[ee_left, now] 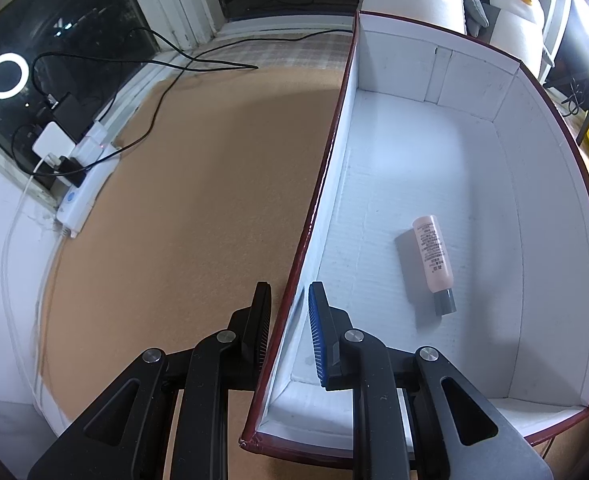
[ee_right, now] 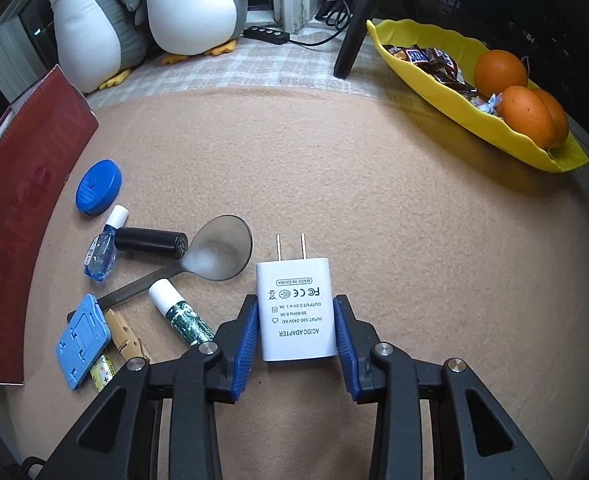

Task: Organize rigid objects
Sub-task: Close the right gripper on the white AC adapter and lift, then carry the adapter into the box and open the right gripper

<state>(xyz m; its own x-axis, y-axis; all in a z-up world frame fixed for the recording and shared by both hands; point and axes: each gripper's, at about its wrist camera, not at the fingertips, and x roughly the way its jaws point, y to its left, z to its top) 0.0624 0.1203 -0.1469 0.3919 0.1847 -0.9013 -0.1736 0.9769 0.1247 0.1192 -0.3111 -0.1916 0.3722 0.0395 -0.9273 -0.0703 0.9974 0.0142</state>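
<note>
Tan mat point(ee_right: 374, 208), one white adapter point(ee_right: 294, 308), two penguins point(ee_right: 190, 4), three oranges point(ee_right: 522, 108)

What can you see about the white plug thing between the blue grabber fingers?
The AC/DC adapter is a white, smooth plastic block with rounded corners. It lies flat on the tan cloth, grey printed label up, two metal prongs pointing away. The right gripper has its blue pads against both sides.

light: bright, from above | glare: ring light point(ee_left: 6, 76) in dark window | shadows: soft | edges: fisheye bend, dark corners | focus: sharp
</note>
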